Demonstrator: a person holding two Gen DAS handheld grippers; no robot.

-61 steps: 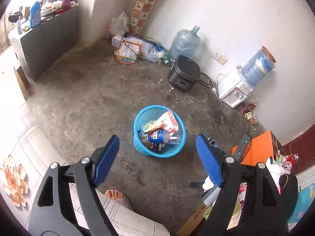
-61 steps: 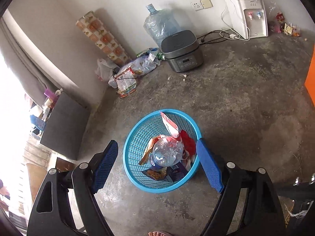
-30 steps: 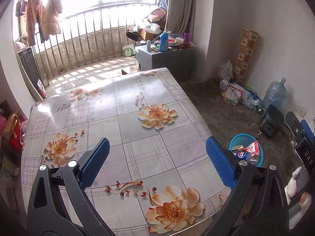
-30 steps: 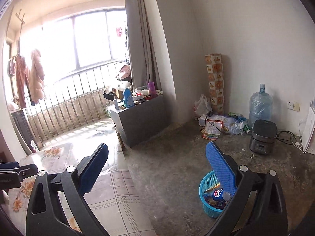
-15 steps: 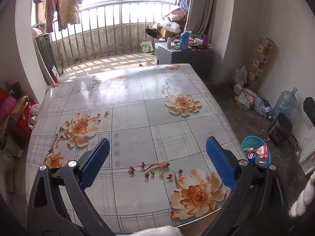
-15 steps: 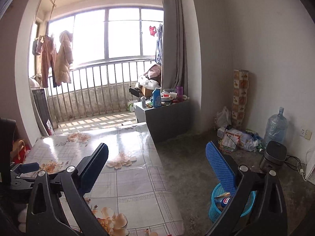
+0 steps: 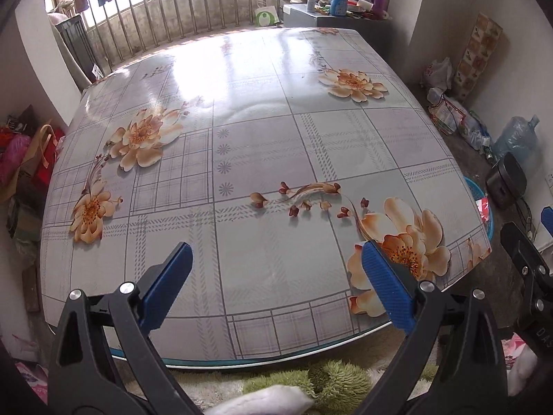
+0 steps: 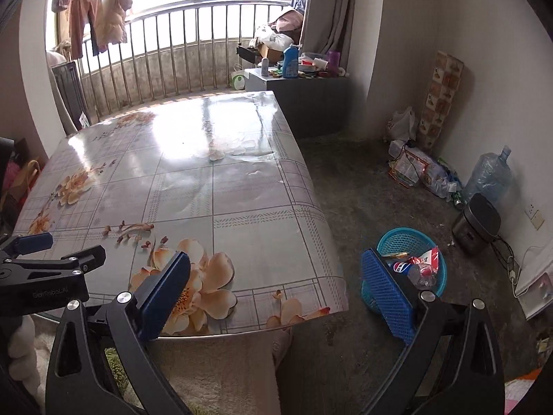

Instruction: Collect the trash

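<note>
Trash basket w/ Pepsi bottle; left gripper, right gripper wide apart, empty.

Ahead of my left fingers I see a table under a glossy checked cloth printed with orange flowers; nothing lies on it, only window glare at its far end. One printed flower sits just past the inner left finger. From the right wrist view the table's near corner falls between my fingers, and the bare concrete floor spreads beyond the outer finger. On the floor, just behind that finger's tip, stands a blue basket holding wrappers and a bottle.
</note>
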